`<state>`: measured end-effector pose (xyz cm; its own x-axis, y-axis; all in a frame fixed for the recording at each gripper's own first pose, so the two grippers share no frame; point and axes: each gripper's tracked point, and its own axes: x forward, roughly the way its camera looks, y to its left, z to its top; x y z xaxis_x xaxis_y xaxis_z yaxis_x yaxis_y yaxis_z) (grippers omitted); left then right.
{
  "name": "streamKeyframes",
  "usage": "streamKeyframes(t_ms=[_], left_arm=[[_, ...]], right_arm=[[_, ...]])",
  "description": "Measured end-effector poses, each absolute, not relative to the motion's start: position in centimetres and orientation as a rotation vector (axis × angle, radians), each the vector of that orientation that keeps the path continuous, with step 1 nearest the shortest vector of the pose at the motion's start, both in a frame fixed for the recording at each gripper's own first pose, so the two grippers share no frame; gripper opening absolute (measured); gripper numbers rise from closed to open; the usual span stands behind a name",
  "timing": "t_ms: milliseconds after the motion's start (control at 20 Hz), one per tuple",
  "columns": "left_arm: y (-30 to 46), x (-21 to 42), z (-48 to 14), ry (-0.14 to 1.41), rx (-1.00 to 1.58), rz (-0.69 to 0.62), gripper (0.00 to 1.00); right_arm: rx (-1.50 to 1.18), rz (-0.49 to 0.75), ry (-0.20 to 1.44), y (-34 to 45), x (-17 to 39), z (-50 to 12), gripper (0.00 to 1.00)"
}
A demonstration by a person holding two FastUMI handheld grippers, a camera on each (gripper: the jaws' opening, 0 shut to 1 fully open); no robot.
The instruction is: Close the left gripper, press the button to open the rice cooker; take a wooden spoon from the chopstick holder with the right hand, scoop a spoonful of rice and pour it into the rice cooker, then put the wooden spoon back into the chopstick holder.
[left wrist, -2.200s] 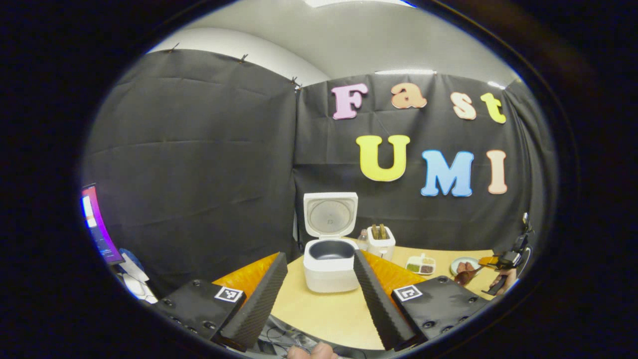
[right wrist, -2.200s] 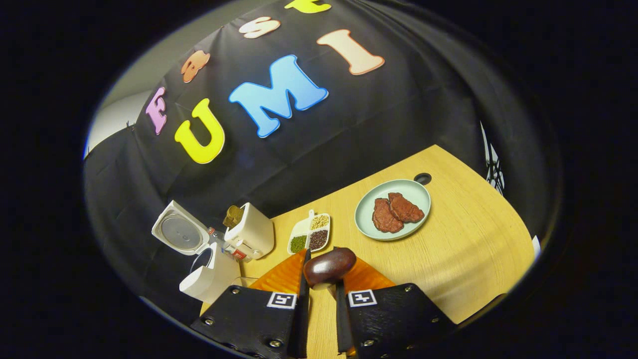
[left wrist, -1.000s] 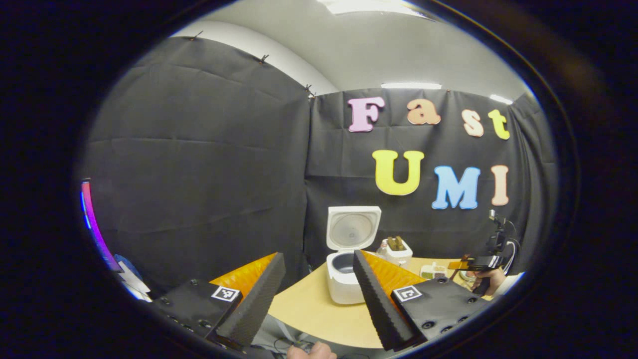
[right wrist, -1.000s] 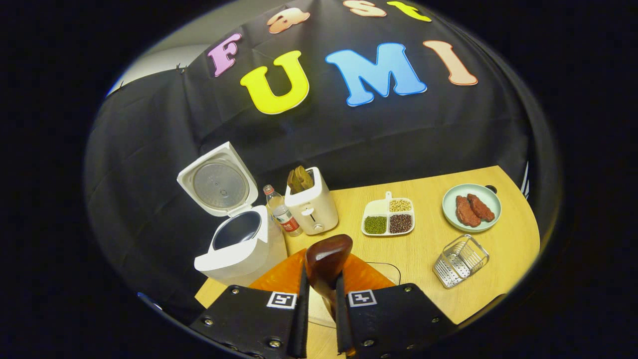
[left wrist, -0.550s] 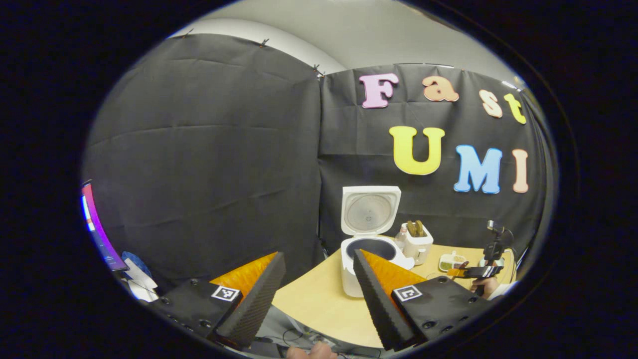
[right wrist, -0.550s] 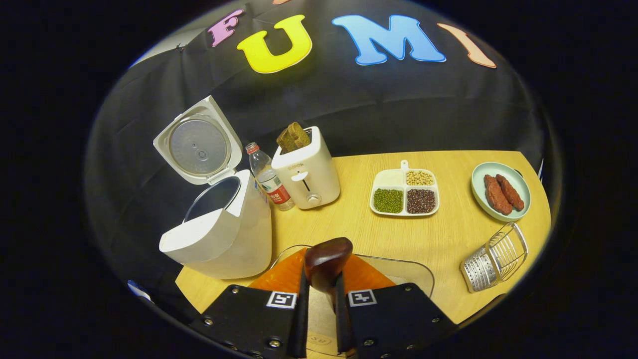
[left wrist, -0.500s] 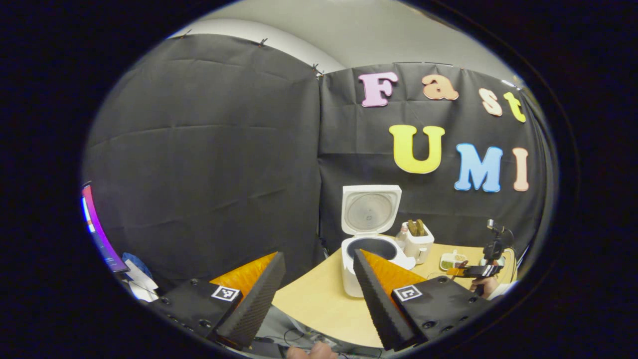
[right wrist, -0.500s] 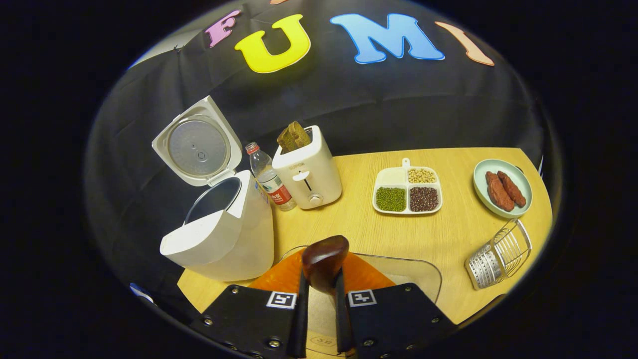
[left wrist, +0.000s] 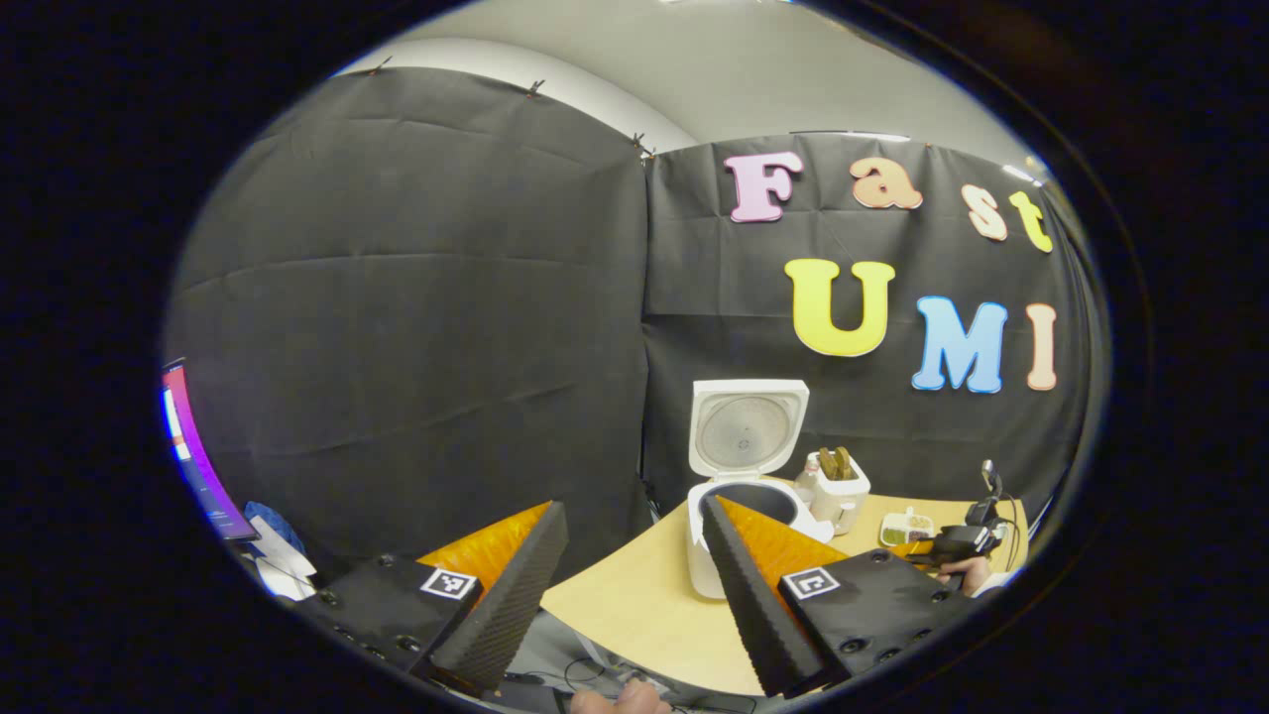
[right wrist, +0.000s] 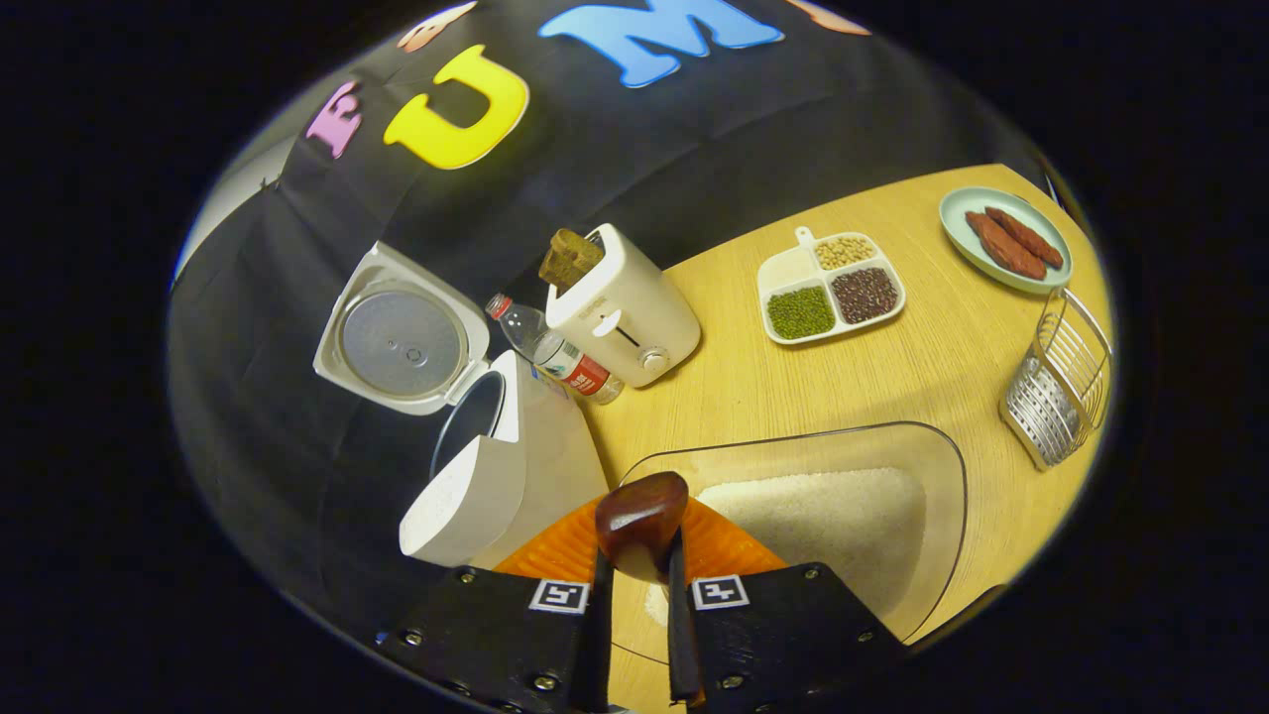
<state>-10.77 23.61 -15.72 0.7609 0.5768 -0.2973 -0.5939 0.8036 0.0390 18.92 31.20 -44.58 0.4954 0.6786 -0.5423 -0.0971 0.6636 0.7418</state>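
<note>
The white rice cooker (right wrist: 516,466) stands with its lid (right wrist: 402,342) up and its dark pot showing. My right gripper (right wrist: 639,551) is shut on the dark wooden spoon (right wrist: 639,514), whose bowl juts out past the fingertips, above the near left end of a clear tray of white rice (right wrist: 823,516). The wire chopstick holder (right wrist: 1061,382) stands at the right table edge. In the left gripper view my left gripper (left wrist: 632,508) is open and holds nothing, well back from the rice cooker (left wrist: 739,496). The right gripper (left wrist: 957,545) and its hand show far right.
A water bottle (right wrist: 555,352) and a white toaster (right wrist: 620,302) with toast stand behind the cooker. A divided dish of beans (right wrist: 828,288) and a green plate of meat (right wrist: 1006,238) sit farther back on the wooden table (right wrist: 922,367). A lit screen (left wrist: 193,446) glows at left.
The right gripper has come closer and tipped down with the spoon, so the rice tray now lies under it. The left gripper has drifted back and left; the cooker looks smaller.
</note>
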Motion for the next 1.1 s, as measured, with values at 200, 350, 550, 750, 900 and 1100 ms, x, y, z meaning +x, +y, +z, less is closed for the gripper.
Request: streamKeyframes(t_ms=[200, 350, 550, 750, 900, 1100], left_arm=[[23.3, -11.3, -15.3, 0.301, -0.041, 0.634, 0.92], [23.1, -11.2, -15.0, 0.300, -0.038, 0.631, 0.92], [22.6, -10.9, -14.3, 0.288, -0.024, 0.621, 0.92], [22.2, -10.9, -14.3, 0.288, -0.028, 0.615, 0.92], [22.3, -11.0, -14.2, 0.284, -0.019, 0.619, 0.93], [23.0, -11.5, -13.8, 0.275, -0.004, 0.634, 0.92]], right_arm=[[0.885, 0.486, 0.919, 28.3, 20.1, -43.4, 0.23], [0.942, 0.470, 0.892, 26.4, 20.8, -42.3, 0.23], [1.030, 0.482, 0.866, 24.9, 21.3, -40.2, 0.23], [1.125, 0.511, 0.869, 24.1, 21.1, -38.9, 0.23], [1.231, 0.529, 0.862, 24.4, 21.0, -37.0, 0.23], [1.291, 0.571, 0.828, 26.6, 21.7, -33.2, 0.23]])
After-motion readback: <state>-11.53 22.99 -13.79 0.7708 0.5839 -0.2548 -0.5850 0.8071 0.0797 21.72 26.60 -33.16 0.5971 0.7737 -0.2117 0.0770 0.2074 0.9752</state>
